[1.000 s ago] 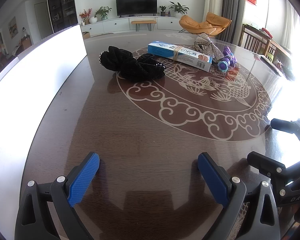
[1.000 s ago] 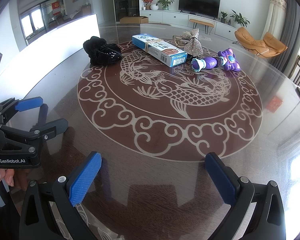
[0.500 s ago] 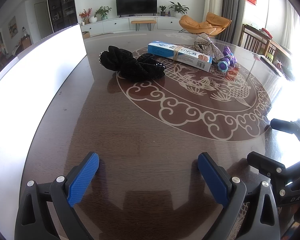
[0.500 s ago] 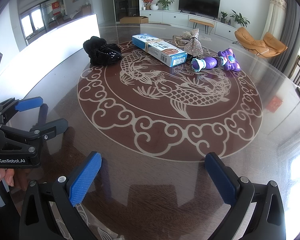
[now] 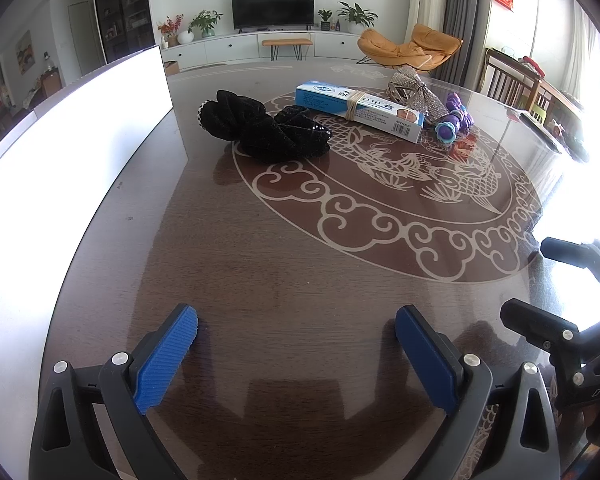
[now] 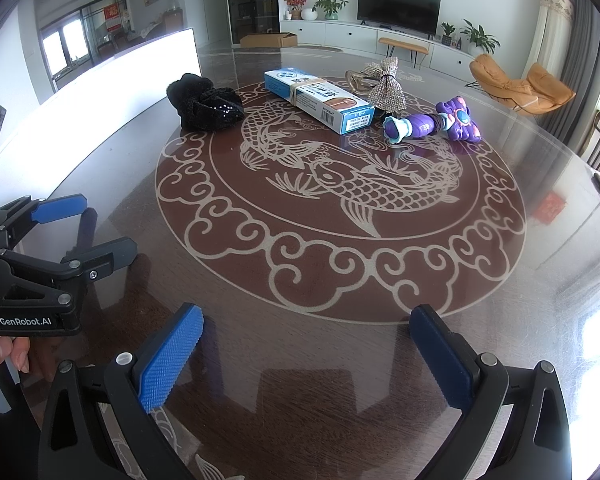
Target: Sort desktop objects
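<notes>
A black sequinned fabric bow [image 5: 264, 128] [image 6: 206, 102], a blue-and-white box [image 5: 360, 110] [image 6: 320, 100] bound with a rubber band, a silver glittery bow [image 5: 414, 92] [image 6: 386, 88] and a purple toy [image 5: 454, 120] [image 6: 434, 122] lie at the far side of the round dark table [image 5: 260, 264]. My left gripper [image 5: 296, 326] [image 6: 82, 226] is open and empty near the table's near edge. My right gripper [image 6: 306, 322] [image 5: 534, 278] is open and empty beside it, to its right.
A bright white panel [image 5: 72, 144] [image 6: 112, 80] runs along the table's left side. A fish and cloud pattern [image 6: 340, 200] covers the table's middle. Chairs [image 5: 512, 80] stand at the far right, beyond the table.
</notes>
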A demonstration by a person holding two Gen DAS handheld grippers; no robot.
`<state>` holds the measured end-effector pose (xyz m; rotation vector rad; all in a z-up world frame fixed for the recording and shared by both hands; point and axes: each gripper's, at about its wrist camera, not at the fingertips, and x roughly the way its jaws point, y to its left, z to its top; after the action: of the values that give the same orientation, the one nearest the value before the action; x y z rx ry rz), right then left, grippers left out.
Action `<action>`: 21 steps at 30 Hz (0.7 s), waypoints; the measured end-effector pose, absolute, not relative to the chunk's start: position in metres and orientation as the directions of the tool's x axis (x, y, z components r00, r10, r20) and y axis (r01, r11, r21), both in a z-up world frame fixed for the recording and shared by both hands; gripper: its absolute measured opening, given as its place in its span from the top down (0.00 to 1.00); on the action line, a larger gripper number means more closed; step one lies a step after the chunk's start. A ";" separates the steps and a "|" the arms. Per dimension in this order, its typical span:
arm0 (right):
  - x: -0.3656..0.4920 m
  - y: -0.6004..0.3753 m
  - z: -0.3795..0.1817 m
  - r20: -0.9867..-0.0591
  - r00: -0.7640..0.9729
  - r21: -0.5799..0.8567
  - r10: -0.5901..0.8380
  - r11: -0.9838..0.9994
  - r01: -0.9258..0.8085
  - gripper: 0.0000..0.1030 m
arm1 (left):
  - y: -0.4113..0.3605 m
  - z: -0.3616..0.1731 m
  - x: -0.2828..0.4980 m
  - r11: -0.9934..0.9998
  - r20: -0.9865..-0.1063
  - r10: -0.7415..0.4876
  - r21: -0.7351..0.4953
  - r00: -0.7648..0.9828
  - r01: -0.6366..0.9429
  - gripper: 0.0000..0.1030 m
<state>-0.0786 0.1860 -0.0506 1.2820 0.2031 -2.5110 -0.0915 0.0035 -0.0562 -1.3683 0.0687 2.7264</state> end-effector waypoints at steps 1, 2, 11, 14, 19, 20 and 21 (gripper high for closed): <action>-0.076 0.190 -0.049 -0.798 -0.553 0.046 -0.238 -0.940 0.339 0.00 | 0.002 -0.054 -0.096 -0.996 -0.811 0.073 -0.024 -0.581 -0.091 0.02; -0.074 0.194 -0.046 -0.784 -0.567 0.068 -0.252 -0.943 0.326 0.00 | 0.001 -0.051 -0.103 -0.993 -0.814 0.113 -0.077 -0.571 -0.086 0.02; -0.077 0.199 -0.048 -0.795 -0.563 0.075 -0.225 -0.958 0.278 0.00 | -0.003 -0.013 -0.204 -0.947 -0.754 0.117 -0.280 -0.646 0.156 0.02; -0.075 0.195 -0.049 -0.799 -0.559 0.060 -0.223 -0.954 0.294 0.00 | -0.006 -0.025 -0.238 -0.938 -0.795 0.021 -0.226 -0.607 0.264 0.02; -0.076 0.195 -0.051 -0.800 -0.558 0.056 -0.218 -0.954 0.293 0.00 | 0.004 -0.048 -0.266 -0.968 -0.828 -0.008 -0.135 -0.560 0.213 0.01; -0.076 0.195 -0.051 -0.800 -0.559 0.054 -0.217 -0.954 0.293 0.00 | 0.008 -0.048 -0.265 -0.978 -0.822 0.023 -0.136 -0.569 0.158 0.12; -0.076 0.194 -0.051 -0.801 -0.559 0.051 -0.214 -0.955 0.293 0.00 | 0.010 -0.049 -0.262 -0.986 -0.815 0.038 -0.124 -0.578 0.109 0.36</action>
<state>-0.0758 0.1945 -0.0507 1.2885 0.1277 -2.5420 -0.2619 0.0104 -0.0485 -1.4594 -0.2555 2.8153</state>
